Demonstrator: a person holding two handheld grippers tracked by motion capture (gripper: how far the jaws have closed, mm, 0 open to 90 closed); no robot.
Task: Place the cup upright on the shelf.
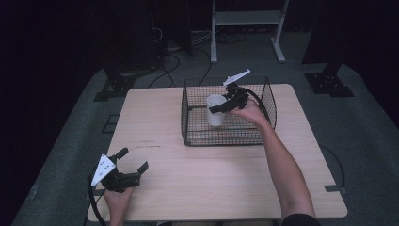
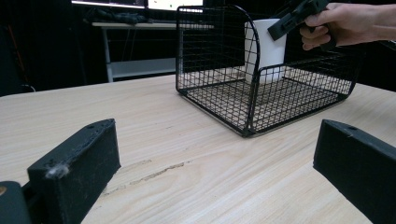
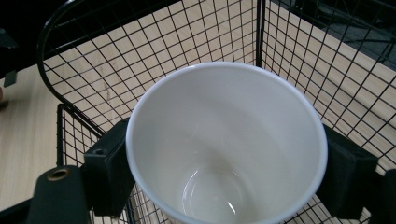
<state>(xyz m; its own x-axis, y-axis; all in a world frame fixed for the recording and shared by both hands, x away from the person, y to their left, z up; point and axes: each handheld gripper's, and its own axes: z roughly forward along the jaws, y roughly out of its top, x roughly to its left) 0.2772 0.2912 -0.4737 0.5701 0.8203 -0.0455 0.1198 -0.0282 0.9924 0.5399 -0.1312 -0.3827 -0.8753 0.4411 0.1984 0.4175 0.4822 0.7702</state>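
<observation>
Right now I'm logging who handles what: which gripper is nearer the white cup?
Right. The right gripper is clamped on the white cup inside the wire basket; the left gripper sits open, far off at the table's near edge.

Cup (image 3: 224,140) – glossy white, smooth; basket (image 1: 188,117) – black wire mesh; table (image 1: 211,179) – pale matt wood.

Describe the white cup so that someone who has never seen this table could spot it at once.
On the wooden table stands a black wire basket. Inside it is the white cup, upright and empty, clamped between the jaws of the right gripper. It is the one white thing among the black wires.
</observation>
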